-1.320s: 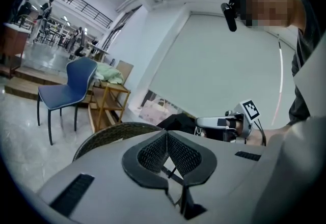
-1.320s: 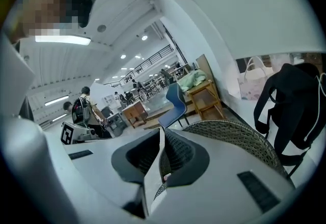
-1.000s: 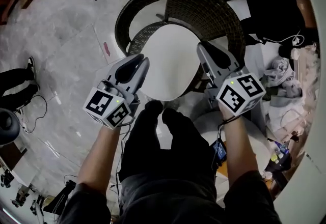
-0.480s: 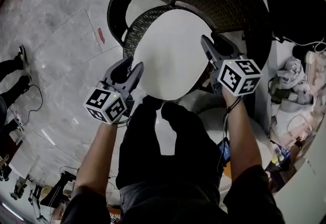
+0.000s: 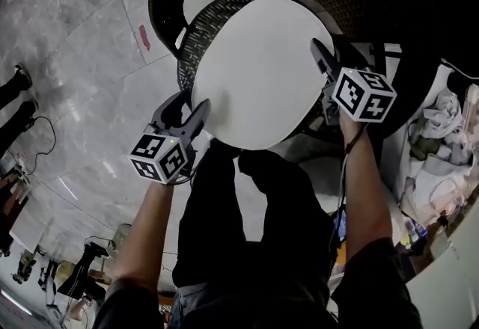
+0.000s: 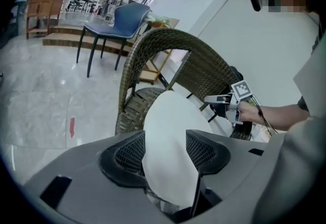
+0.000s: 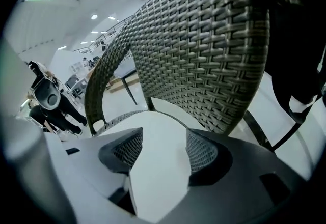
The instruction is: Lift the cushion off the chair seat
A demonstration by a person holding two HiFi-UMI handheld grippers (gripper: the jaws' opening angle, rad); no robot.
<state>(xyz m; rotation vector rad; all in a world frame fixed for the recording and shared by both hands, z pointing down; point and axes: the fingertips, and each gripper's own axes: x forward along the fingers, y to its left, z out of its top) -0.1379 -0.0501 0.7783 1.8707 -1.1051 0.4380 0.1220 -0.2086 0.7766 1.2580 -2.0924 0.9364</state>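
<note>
**Two-handed approach to a seat cushion.** The left gripper (image 5: 190, 105) and right gripper (image 5: 323, 58) are straddling opposite edges of the white cushion (image 5: 258, 69). Their jaws are standing wide, having just been opening. The cushion's rim is lying between each pair of pads, with no squeeze yet evident.

The cushion is resting on the wicker chair seat (image 5: 196, 36), reaching almost to the seat's front and left edges. Its far side is sitting close beneath the curved chair back (image 7: 214, 39).

Probable hazards:
- **(a) Shallow grip.** If the pads are closing on the thin rim alone, the soft edge is likely folding and sliding out.
- **(b) Uneven closing.** If one side is closing before the other, the cushion is tilting and slipping towards the floor (image 5: 82, 58).
- **(c) Caught weave.** A lower jaw reaching under the rim may be catching the seat's weave, so the chair is dragging along.
- **(d) Snag on the back.** The far side may be snagging on the chair back during a straight upward pull.
</note>
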